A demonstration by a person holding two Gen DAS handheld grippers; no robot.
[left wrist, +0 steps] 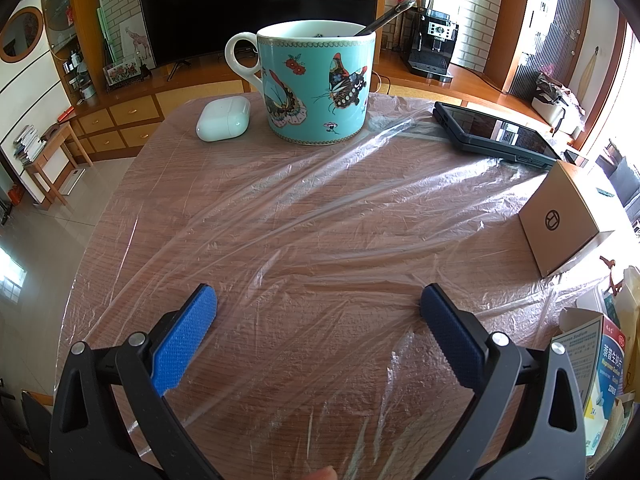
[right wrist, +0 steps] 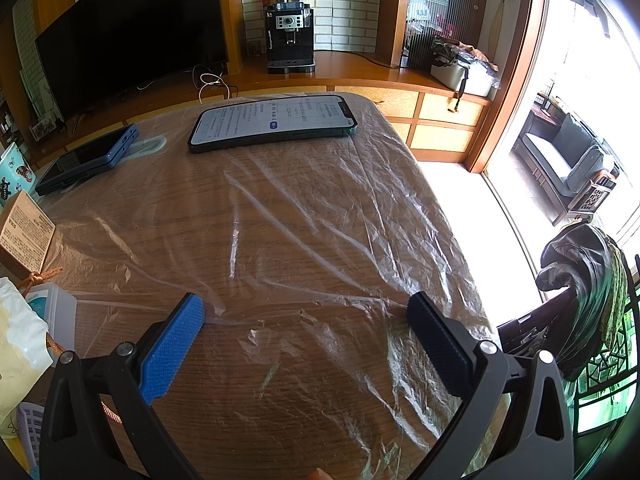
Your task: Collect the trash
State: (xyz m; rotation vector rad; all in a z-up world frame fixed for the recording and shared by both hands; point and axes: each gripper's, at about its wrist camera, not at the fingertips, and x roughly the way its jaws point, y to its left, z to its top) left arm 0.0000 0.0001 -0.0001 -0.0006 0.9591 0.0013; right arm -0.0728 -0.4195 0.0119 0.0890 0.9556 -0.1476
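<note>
A clear plastic sheet (left wrist: 328,216) lies crumpled flat over the wooden table; it also shows in the right wrist view (right wrist: 320,240). My left gripper (left wrist: 319,300) is open and empty just above the sheet near the table's front. My right gripper (right wrist: 306,310) is open and empty, low over the sheet near the front right. A medicine box (left wrist: 600,376) with an open flap stands at the right edge of the left wrist view. A crumpled white tissue (right wrist: 18,332) lies at the left edge of the right wrist view.
A teal butterfly mug (left wrist: 318,84) with a spoon, a white earbud case (left wrist: 223,118), a dark tablet (left wrist: 496,134) and a cardboard box (left wrist: 564,216) stand on the table. A lit phone (right wrist: 272,122) lies at the far side. A chair back with clothes (right wrist: 580,280) is on the right.
</note>
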